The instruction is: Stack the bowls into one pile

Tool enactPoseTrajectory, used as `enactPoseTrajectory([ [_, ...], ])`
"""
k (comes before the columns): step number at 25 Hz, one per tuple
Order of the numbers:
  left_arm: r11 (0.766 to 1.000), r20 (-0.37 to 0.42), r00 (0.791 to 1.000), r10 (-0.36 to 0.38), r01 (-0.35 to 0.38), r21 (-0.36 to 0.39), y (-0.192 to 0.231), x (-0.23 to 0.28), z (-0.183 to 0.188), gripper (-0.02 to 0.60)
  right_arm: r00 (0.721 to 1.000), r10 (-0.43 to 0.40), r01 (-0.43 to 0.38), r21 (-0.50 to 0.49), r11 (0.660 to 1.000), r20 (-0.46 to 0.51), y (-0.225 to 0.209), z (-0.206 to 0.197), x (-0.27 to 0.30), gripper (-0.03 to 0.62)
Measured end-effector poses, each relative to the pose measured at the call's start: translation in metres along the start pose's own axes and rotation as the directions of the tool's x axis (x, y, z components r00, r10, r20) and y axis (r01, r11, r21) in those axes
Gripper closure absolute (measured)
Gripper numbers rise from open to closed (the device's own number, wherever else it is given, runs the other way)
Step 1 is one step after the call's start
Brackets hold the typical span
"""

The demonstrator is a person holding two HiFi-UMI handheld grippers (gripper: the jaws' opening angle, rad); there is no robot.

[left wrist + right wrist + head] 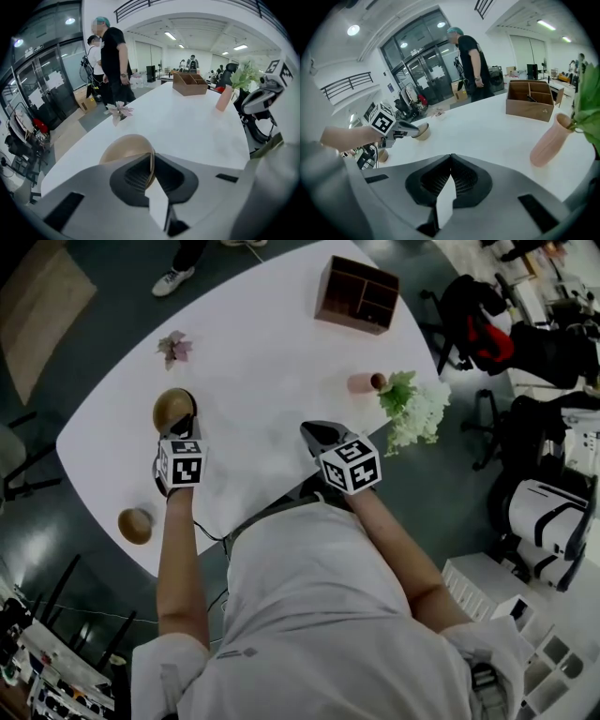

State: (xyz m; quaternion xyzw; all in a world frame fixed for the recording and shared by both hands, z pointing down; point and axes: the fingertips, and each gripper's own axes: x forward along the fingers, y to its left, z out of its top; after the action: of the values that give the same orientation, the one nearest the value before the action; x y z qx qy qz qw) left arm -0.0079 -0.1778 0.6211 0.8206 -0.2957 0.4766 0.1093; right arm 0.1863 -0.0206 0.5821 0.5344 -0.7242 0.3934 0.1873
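Left hand-held gripper [151, 169]: we see its jaws clamped on the rim of the held wooden bowl [125, 149], above the left part of the white desk [253, 362].
Second wooden bowl [135, 525]: upright near the desk's near-left edge, well apart from the held one.
Pink flower sprig [174, 347]: beyond the held bowl.
Right hand-held gripper [449, 174]: jaws together, with nothing between them that we can see.
Wooden organiser [356, 293]: at the far edge.
Pink vase [366, 382]: holds green-and-white flowers.
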Motion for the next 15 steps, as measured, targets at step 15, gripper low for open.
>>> enactPoseTrajectory([
  [15,0.999,0.032,0.999,-0.031,0.032,-0.026,-0.015,-0.015,-0.011,0.511,1.000,-0.006,0.006,-0.015,1.000,0.016,0.016,-0.010,-0.012,0.586],
])
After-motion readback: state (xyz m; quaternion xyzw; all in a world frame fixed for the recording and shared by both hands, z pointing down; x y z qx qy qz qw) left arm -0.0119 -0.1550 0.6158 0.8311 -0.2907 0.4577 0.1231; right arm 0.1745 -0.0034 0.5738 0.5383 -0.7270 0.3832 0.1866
